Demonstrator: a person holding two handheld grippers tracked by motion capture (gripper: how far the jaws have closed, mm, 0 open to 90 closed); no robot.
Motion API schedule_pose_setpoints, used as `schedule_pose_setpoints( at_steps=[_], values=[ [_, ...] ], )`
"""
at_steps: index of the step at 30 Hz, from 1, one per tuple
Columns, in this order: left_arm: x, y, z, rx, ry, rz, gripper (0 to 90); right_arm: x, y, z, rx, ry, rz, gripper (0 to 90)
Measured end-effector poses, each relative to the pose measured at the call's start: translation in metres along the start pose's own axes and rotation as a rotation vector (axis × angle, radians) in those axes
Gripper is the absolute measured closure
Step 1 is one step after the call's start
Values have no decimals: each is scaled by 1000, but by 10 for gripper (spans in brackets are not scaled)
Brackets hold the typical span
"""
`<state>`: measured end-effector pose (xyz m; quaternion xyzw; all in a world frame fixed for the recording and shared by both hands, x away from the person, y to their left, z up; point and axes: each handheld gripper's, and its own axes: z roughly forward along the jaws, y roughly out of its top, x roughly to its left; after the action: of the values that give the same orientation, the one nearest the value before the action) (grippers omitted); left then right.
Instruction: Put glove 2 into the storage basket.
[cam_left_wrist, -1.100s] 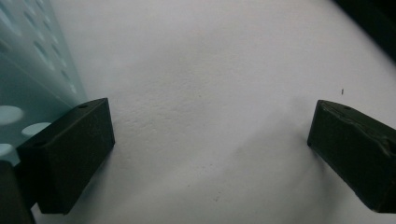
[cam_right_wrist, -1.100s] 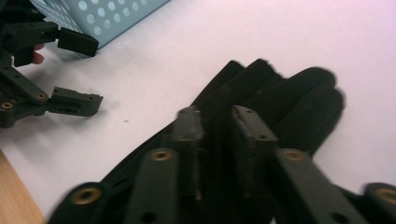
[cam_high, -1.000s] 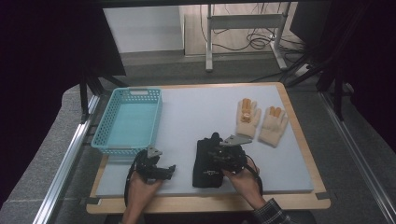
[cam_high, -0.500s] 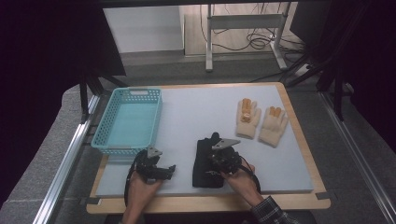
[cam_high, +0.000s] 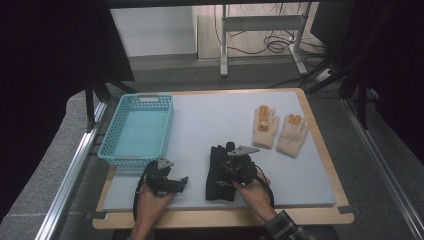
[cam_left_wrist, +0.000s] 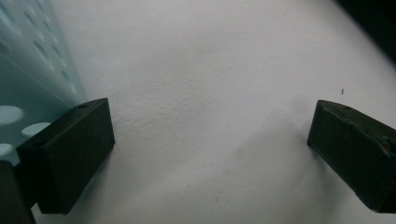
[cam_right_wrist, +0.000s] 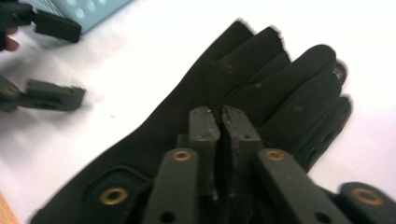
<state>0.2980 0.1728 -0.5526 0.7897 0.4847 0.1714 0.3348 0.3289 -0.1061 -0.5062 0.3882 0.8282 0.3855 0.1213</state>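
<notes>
The pale grey table mat (cam_high: 210, 120) looks the same as a second ago. The turquoise perforated plastic basket (cam_high: 169, 125) sits empty at its left, and the pair of cream knitted gloves with orange fingertips (cam_high: 265, 127) lies untouched at the far right. The flat black fabric glove (cam_high: 216, 172) hasn't moved either: it lies near my edge, fingers pointing away. The real change is in the right gripper (cam_high: 230, 150). It has barely shifted over that glove, but its jaws have pinched in and have just been opening again. In the right gripper view they (cam_right_wrist: 220, 122) stand over the glove's palm with a thin slit between the pads, and I see no fabric caught there. I read that as a missed pinch, so the glove isn't lifted yet and I need another bite. The left gripper (cam_high: 180, 182) rests where it was beside the basket, jaws wide and empty (cam_left_wrist: 210, 140).
</notes>
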Motion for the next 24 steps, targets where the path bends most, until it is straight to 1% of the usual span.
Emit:
schedule_pose_setpoints(
  at_steps=[1, 3, 5, 7, 8, 10, 11, 12, 13, 15, 18, 20, 22, 24],
  values=[
    [0, 0, 0, 4, 0, 5, 9, -2, 0, -1, -3, 0, -5, 616],
    [0, 0, 0, 2, 0, 1, 9, -6, 1, -7, -14, 0, -18, 560],
    [0, 0, 0, 5, 0, 5, 9, -14, 1, -15, -30, -2, -37, 543],
    [0, 0, 0, 5, 0, 5, 9, -24, -2, -23, -25, -13, -54, 552],
    [0, 0, 0, 2, 0, 2, 9, -30, -5, -26, -22, -4, -47, 581],
    [1, 0, 0, 7, 0, 7, 9, -39, -13, -30, -14, 16, -33, 679],
    [0, 0, 0, 0, 0, -1, 9, -42, -17, -31, -4, 20, -25, 740],
    [0, 0, 0, 0, 0, -1, 9, -42, -17, -31, -4, 20, -25, 740],
    [0, 0, 0, 4, 0, 4, 9, -45, -26, -32, 16, 43, -25, 822],
    [0, 0, 0, 4, -1, 3, 9, -44, -34, -32, 33, 64, -38, 865],
    [1, 0, -1, 2, -1, 1, 10, -40, -44, -30, 54, 93, -59, 881],
    [0, 0, -1, -3, 0, 1, 16, -37, -47, -29, 60, 113, -63, 882],
    [0, -1, -2, -5, 5, 12, 24, -32, -48, -25, 65, 137, -78, 881],
    [-1, -2, -4, -8, 7, 13, 34, -26, -48, -21, 65, 143, -101, 881]
  ],
)
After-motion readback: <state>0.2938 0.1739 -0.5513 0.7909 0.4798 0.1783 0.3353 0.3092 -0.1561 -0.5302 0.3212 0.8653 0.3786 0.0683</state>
